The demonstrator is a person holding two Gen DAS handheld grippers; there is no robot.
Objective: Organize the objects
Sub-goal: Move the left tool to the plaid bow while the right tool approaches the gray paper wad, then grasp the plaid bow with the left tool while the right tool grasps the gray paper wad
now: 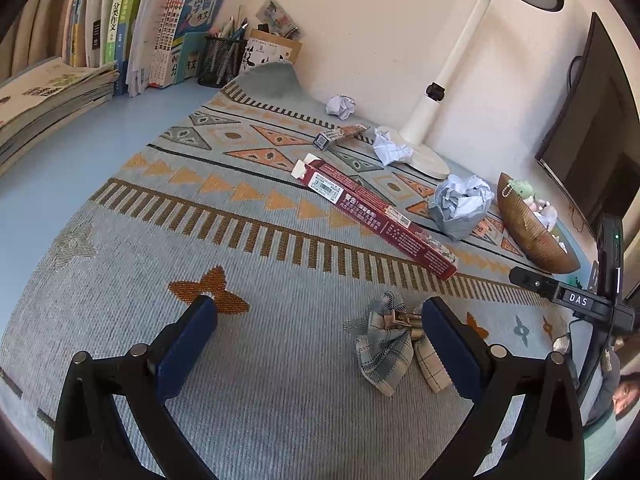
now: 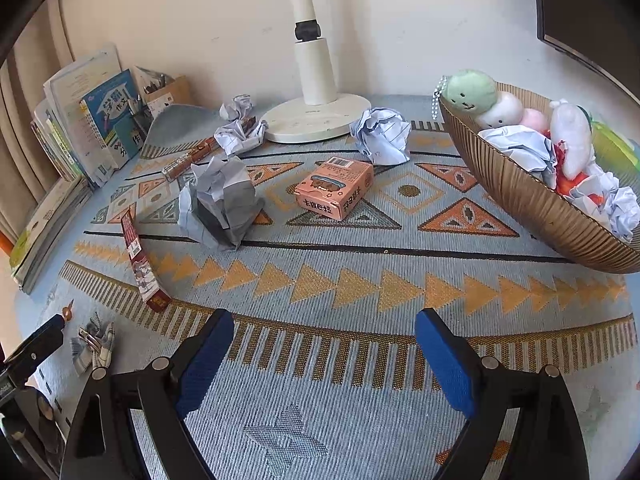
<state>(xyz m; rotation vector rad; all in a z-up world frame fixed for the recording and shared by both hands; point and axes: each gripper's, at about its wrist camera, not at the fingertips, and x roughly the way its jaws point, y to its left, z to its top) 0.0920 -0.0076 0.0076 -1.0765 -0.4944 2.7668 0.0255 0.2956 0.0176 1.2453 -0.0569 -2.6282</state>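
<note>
We hold both claws tilted down over the worktop [image 2: 320, 420], left claw [image 1: 320, 320] and right claw [image 2: 324, 332] spread, grasping nothing. Beside the left lies one checked cloth bow [image 1: 386, 354]; beyond, one long red box [image 1: 376, 216], one pink box [image 2: 334, 188], four loose paper balls [image 2: 382, 136], one basket [image 2: 532, 200].

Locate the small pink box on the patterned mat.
In the right wrist view, the pink box lies mid-mat, between the grey crumpled paper and the woven basket.
</note>
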